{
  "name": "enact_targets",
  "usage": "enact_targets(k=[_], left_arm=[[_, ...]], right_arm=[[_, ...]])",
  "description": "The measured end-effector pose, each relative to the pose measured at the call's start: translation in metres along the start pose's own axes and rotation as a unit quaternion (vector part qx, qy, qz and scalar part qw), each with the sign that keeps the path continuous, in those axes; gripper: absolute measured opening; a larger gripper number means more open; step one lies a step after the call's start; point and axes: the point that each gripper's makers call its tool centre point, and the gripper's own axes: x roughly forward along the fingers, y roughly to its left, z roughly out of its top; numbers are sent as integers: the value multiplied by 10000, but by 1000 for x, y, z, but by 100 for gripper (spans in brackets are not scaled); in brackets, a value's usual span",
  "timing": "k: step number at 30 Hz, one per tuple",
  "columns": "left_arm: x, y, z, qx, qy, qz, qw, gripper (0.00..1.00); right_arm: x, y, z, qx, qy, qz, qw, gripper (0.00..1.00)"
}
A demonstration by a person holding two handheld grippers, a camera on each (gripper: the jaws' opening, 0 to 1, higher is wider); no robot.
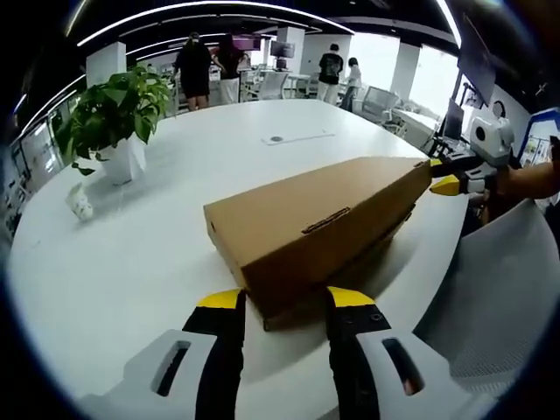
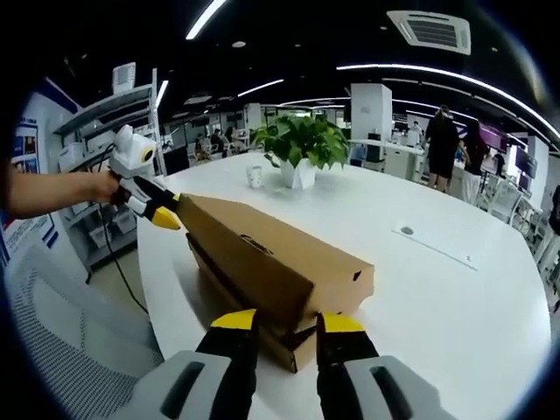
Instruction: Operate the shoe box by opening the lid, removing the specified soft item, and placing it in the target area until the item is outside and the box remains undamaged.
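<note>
A brown cardboard shoe box (image 1: 315,229) lies lengthwise on the round white table (image 1: 131,262). Its lid (image 2: 262,249) sits raised off the base, with a dark gap under it along one side. My left gripper (image 1: 284,299) holds the near end of the lid, which fills the space between its yellow-tipped jaws. My right gripper (image 2: 287,322) grips the opposite end the same way. Each gripper also appears in the other's view at the far end of the box: the right gripper (image 1: 442,175) held by a hand, the left gripper (image 2: 164,214) likewise. What is inside the box is hidden.
A potted green plant (image 1: 118,114) in a white pot stands on the table beyond the box, with a small white object (image 1: 80,206) beside it. A grey mesh chair (image 1: 499,297) sits at the table's edge. Several people (image 1: 197,70) stand far back in the office.
</note>
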Motion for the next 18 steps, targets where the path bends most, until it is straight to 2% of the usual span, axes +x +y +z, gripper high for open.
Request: enact_targets(k=[18], left_arm=[[-4,6,19,94,-140,170,9997,35]], right_arm=[[-4,-8,20,70,-244,-101,9996,19]])
